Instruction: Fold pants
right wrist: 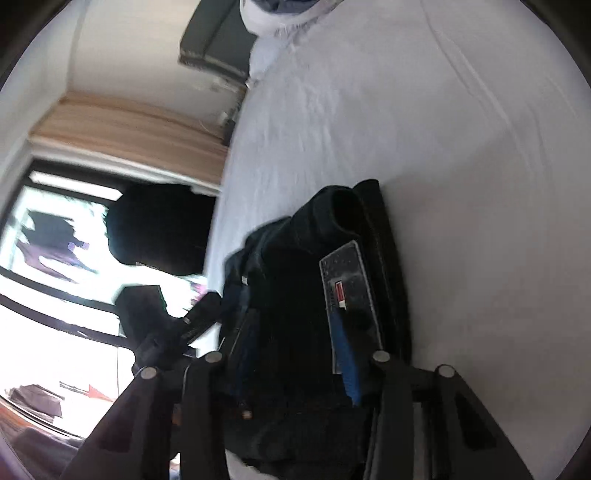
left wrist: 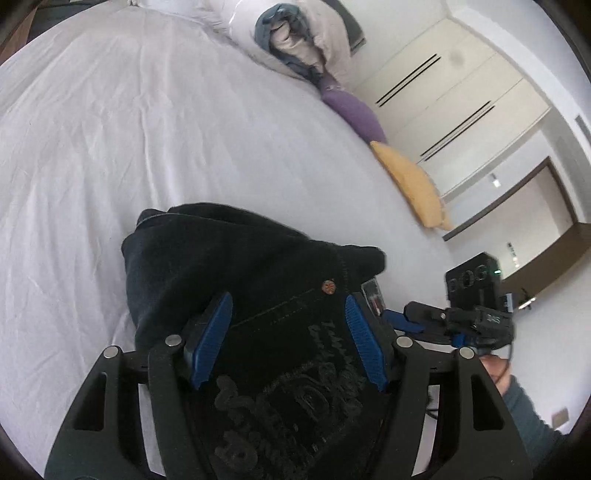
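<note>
Dark pants (left wrist: 236,266), bundled into a thick wad, lie on the white bed sheet (left wrist: 110,155) right at both grippers. In the left wrist view the waist end with a copper rivet and a stitched leather patch sits between the blue ribbed pads (left wrist: 210,339) of the left gripper (left wrist: 288,339); jaws partly open, cloth fills the gap, and whether the pads actually press on it I can't tell. The right gripper (right wrist: 295,354) has the same dark bundle between its jaws; one blue pad lies against the cloth, the other is lost in dark fabric, so the grip is unclear. Sheet is wrinkled cotton. At the far edge: a yellow pillow (left wrist: 413,184), a purple pillow (left wrist: 354,110), heaped bedding (left wrist: 291,33). White wardrobe doors (left wrist: 454,85) beyond. Right wrist view shows a bright window (right wrist: 55,258).
</note>
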Action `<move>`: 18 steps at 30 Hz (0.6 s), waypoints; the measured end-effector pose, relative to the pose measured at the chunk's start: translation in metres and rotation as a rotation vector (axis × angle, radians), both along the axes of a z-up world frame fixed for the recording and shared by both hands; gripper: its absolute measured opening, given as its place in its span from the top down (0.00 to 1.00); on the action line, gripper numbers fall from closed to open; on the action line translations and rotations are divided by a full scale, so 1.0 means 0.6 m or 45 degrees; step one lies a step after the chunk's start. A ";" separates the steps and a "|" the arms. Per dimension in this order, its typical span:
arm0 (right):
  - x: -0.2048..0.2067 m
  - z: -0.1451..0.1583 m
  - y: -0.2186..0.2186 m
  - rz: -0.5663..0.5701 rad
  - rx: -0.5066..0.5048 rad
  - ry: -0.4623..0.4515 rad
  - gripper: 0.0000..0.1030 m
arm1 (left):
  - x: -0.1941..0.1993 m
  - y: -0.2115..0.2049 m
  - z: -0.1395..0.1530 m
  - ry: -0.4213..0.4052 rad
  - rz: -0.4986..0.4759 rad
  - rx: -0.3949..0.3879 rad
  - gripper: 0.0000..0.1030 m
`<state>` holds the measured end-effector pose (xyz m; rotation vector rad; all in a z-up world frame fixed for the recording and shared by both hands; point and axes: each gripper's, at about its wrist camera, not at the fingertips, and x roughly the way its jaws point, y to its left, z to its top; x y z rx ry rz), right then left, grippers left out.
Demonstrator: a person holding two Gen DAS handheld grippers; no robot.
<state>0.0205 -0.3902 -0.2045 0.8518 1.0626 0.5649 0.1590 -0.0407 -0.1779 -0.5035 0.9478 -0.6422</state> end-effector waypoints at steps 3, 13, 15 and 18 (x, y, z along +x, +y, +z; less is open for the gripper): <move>-0.020 0.014 0.005 0.014 0.019 -0.043 0.57 | -0.017 0.019 -0.001 -0.004 -0.019 -0.068 0.40; -0.048 -0.018 -0.010 0.040 -0.033 -0.001 0.65 | -0.183 0.007 0.017 -0.157 -0.146 0.120 0.40; -0.058 -0.016 -0.016 0.038 -0.045 -0.002 0.65 | -0.227 -0.016 0.008 -0.239 -0.221 0.251 0.40; -0.080 0.000 -0.032 0.030 -0.067 -0.007 0.62 | -0.244 -0.034 0.005 -0.288 -0.273 0.334 0.40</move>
